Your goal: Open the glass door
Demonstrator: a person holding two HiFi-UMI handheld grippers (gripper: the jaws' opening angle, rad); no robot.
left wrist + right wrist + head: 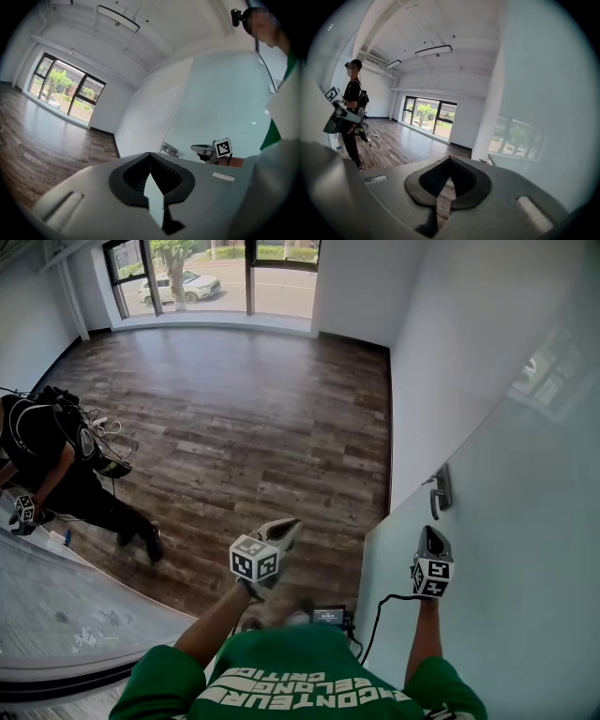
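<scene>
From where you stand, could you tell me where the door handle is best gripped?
Probably the lever of the handle, which stands out from the door. Come from the near side with the right gripper, which sits just short of it; open its jaws first, as they are shut.

Green short-sleeved shirt (pixel 300 679) with white lettering. The left gripper (pixel 285 528) and right gripper (pixel 432 537) are pale grey, each with a black-and-white marker cube; a black cable (pixel 373 622) runs by the right.

The dark wood-plank floor (pixel 244 418) carries a standing person (pixel 56 465) and a small black box (pixel 330 617) with a cable.
</scene>
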